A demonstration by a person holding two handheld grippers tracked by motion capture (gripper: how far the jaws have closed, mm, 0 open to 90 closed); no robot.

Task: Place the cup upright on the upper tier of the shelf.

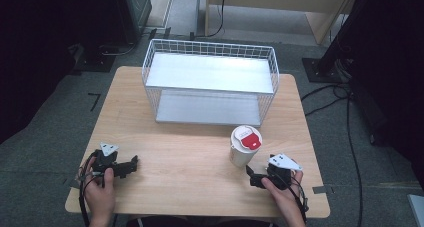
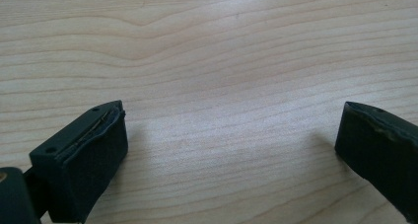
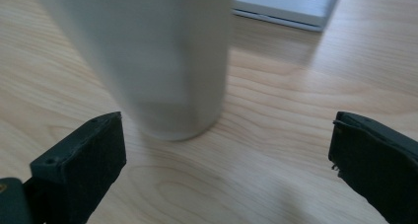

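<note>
Cup (image 1: 244, 147) upright, long axis vertical, red lid up; right claw (image 1: 254, 177) beside.

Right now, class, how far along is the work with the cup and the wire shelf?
Nothing looks done yet: the cup stands upright on the table, in front of the wire shelf. In hand: the right tongs, open, are close to the cup without gripping it. The left tongs are open over bare wood. Gripping and moving the cup remain.
</note>
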